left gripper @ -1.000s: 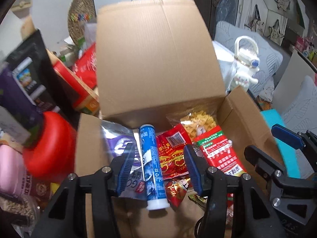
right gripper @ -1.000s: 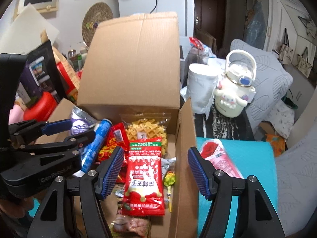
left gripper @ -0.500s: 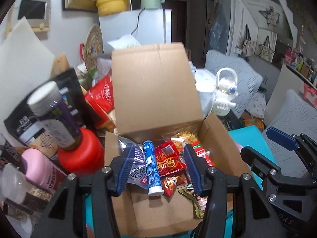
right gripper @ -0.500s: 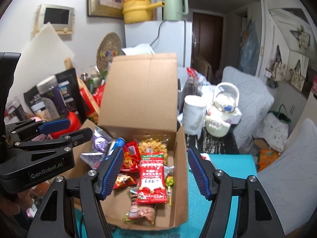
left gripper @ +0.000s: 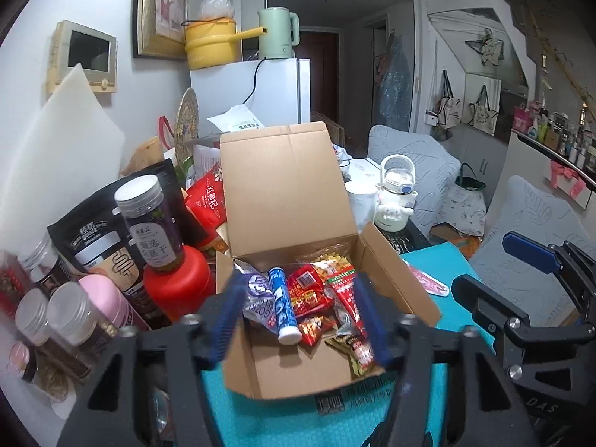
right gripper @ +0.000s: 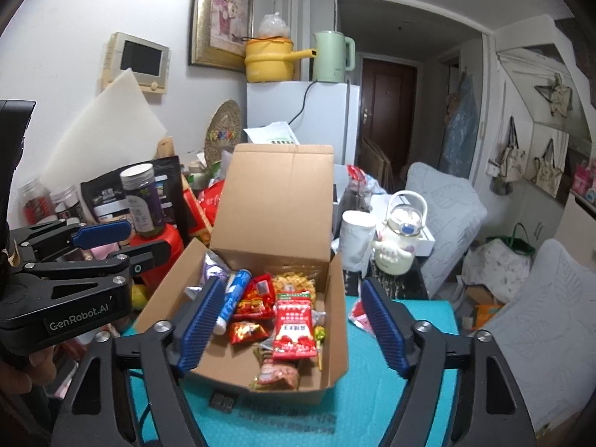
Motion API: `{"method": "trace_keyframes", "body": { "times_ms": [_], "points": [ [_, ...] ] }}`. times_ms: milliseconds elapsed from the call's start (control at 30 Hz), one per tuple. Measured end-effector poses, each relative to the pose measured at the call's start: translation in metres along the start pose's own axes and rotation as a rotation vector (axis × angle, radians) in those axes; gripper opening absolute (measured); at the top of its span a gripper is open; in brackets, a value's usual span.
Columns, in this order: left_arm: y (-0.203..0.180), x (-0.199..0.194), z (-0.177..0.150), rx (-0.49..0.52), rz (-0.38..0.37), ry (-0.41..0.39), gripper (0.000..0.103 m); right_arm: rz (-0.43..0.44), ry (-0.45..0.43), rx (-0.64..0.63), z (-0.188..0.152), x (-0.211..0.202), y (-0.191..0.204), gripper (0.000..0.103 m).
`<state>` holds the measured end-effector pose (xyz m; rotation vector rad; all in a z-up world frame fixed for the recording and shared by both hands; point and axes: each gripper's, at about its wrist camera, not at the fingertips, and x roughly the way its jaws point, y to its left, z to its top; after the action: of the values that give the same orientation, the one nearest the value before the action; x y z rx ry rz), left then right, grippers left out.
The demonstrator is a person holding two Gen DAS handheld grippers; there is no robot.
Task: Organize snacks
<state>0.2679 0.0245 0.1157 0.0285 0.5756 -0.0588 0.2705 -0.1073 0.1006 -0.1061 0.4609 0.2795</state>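
1. Cardboard box (right gripper: pixel 260 368) sits on a teal mat (right gripper: pixel 391 409), lid flap standing upright at the far side. The box is open and holds the snacks.
2. Inside the box, left to right in the right wrist view: a silver-purple foil packet (right gripper: pixel 212 268) against the left wall, a blue tube with a white cap (right gripper: pixel 232 300) lying lengthwise, a red packet with a barcode (right gripper: pixel 257 296), and a red-and-green sachet (right gripper: pixel 294 329) lying over other packets. A clear bag of yellow crisps (right gripper: pixel 294 283) rests at the back wall. A small red wrapped sweet (right gripper: pixel 246 331) lies just beside the tube's cap end. A brownish packet (right gripper: pixel 277 374) lies nearest the front wall.
3. One pink-red packet (right gripper: pixel 359 316) lies outside the box on the mat, near its right wall; partly hidden by a finger.
4. Left gripper (left gripper: pixel 301 313): jaws spread, having just been opening; nothing between the pads. It hangs above and short of the box, touching no snack.
5. Right gripper (right gripper: pixel 290 326): jaws spread wide, also just opening; nothing pinched. Box contents show through the gap, well below the fingers.
6. Each gripper shows in the other's view: the right one at the right edge of the left wrist view, the left one at the left edge of the right wrist view, with part of a hand (right gripper: pixel 22 368) beneath it.
7. Left of the box: a red jar (left gripper: pixel 175 283) with a purple-labelled bottle (left gripper: pixel 149 223) on top, a black pouch (left gripper: pixel 93 238), a pink container (left gripper: pixel 104 298), several clear-lidded jars (left gripper: pixel 70 313).
8. Right of the box: a white mug (right gripper: pixel 355 234) and a white cartoon-figure kettle bottle (right gripper: pixel 398 246).
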Motion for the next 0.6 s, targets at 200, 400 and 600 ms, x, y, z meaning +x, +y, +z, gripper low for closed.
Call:
{"method": "trace_keyframes", "body": {
  "times_ms": [200, 400, 600],
  "points": [
    [-0.003, -0.028, -0.022, 0.006, -0.021, -0.028, 0.068, -0.033, 0.007, 0.013, -0.015, -0.021, 0.006, 0.084],
    [-0.011, -0.044, -0.044, 0.031, -0.005, -0.039, 0.068, -0.049, 0.017, 0.046, -0.032, -0.037, 0.004, 0.086],
    [-0.011, -0.049, -0.064, 0.019, -0.018, -0.012, 0.068, -0.065, 0.039, 0.078, -0.054, -0.051, 0.003, 0.086]
  ]
}}
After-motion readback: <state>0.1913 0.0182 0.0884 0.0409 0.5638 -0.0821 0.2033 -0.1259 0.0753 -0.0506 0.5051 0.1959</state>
